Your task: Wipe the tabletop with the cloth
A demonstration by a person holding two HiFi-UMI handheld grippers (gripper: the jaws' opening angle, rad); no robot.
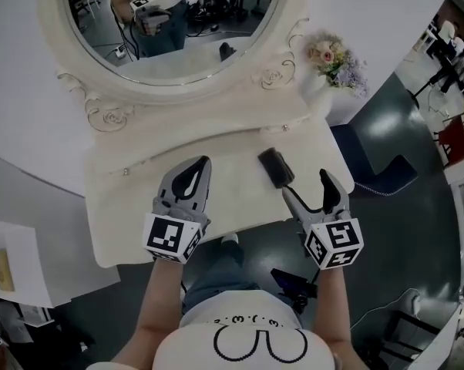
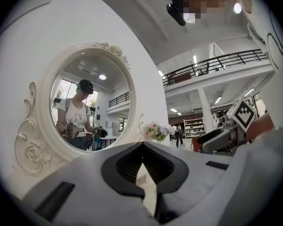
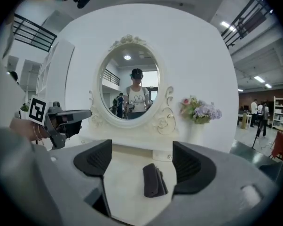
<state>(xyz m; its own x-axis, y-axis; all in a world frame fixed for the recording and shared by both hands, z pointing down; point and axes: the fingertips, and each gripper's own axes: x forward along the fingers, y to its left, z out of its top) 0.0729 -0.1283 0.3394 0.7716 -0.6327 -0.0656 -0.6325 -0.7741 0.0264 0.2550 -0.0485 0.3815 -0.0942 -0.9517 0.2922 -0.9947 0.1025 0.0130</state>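
A dark folded cloth [image 1: 276, 166] lies on the cream dressing table [image 1: 139, 214], right of centre. My right gripper [image 1: 305, 183] hovers just in front of it near the table's front edge, jaws wide apart and holding nothing. In the right gripper view the cloth [image 3: 153, 180] lies on the tabletop between and beyond the open right gripper [image 3: 142, 160], untouched by the pads. My left gripper [image 1: 203, 163] rests over the table's middle, left of the cloth, with its tips together. In the left gripper view the left gripper [image 2: 142, 146] is shut with nothing held.
An oval mirror [image 1: 170, 29] in an ornate cream frame stands at the back of the table. A bunch of flowers [image 1: 336, 62] sits at the back right corner. A blue seat [image 1: 378, 172] is on the floor to the right. White paper [image 1: 16, 264] lies low left.
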